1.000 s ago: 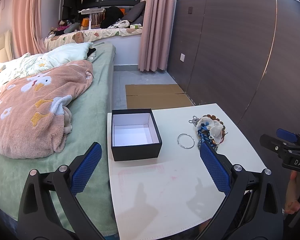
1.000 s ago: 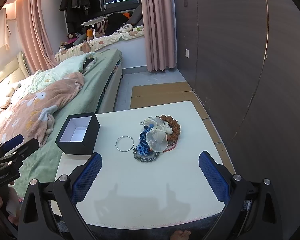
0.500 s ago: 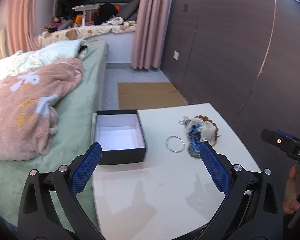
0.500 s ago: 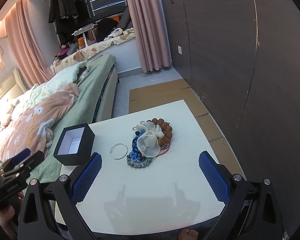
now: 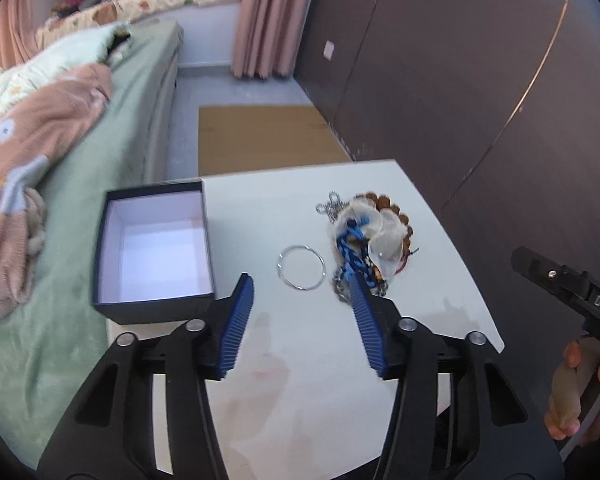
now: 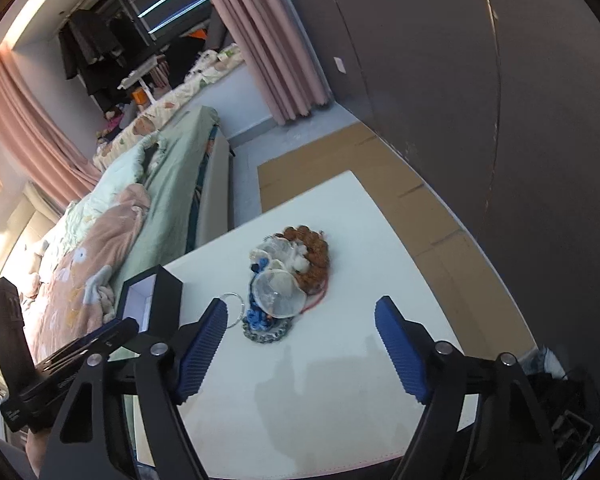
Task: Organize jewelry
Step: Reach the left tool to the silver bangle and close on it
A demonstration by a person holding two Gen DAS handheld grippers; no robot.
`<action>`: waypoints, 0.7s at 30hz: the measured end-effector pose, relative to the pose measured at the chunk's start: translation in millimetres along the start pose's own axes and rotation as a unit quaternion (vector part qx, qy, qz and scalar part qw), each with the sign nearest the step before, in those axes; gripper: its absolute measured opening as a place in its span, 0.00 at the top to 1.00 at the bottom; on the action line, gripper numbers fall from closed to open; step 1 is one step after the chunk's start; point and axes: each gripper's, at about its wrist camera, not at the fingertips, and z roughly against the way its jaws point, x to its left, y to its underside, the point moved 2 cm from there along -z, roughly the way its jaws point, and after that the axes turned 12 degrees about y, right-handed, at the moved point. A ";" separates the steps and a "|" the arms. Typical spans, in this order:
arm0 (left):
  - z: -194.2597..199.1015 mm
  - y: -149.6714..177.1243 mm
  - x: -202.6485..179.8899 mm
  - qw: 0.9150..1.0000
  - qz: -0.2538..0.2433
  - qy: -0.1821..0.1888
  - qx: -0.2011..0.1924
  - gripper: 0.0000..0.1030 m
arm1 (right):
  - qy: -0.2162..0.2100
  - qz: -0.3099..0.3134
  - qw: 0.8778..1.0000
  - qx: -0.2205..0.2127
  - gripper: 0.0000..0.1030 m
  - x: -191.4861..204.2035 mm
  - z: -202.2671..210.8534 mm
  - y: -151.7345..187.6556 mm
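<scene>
A: Left gripper point(image 5: 302, 316) is over the near part of the table point(image 5: 440, 216), jaws apart w/ a mid-wide gap, nothing between them, touching nothing. The silver ring point(image 5: 301, 267) lies just beyond its tips, flat on the top.

B: Right gripper point(image 6: 300, 346)?

A: Also spread wide, empty, hovering above the near edge. Jewelry pile point(image 6: 290, 280) sits just past it, center-right of the table: blue cord, brown beads, chain, clear disc pieces, all heaped together.

B: And the box?

A: Black box point(image 5: 156, 246), white inside, at the table's left side right next to the bed point(image 5: 100, 152). Looks empty so far, so I'd say nothing's sorted yet.

B: What could go wrong?

A: Ring's thin & flat on a smooth top, so pads could prob. slide over it or flick it away, maybe off the edge. Pile's tangled too; pinch one strand & the rest may drag along. And the box sits right at the left edge, so a bump from the left gripper could push it toward the bed.
</scene>
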 end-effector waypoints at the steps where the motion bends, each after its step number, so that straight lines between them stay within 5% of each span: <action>1: -6.2 -1.2 -0.2 1.000 0.003 -0.002 0.009 0.56 | -0.002 -0.005 1.000 0.002 0.28 -2.3 -1.7 -1.5; 8: -49.6 -11.4 1.6 0.997 0.039 -0.018 0.069 0.70 | -0.018 -0.038 0.999 0.010 0.28 -13.2 -13.0 -11.9; 16: -84.3 -16.0 10.2 0.990 0.056 -0.064 0.111 0.76 | -0.024 -0.039 0.997 0.065 0.43 -5.6 -61.4 -22.8; 21: -98.7 -20.1 13.2 0.988 0.053 -0.081 0.120 0.77 | -0.032 -0.044 0.995 0.085 0.43 2.3 -81.9 -28.5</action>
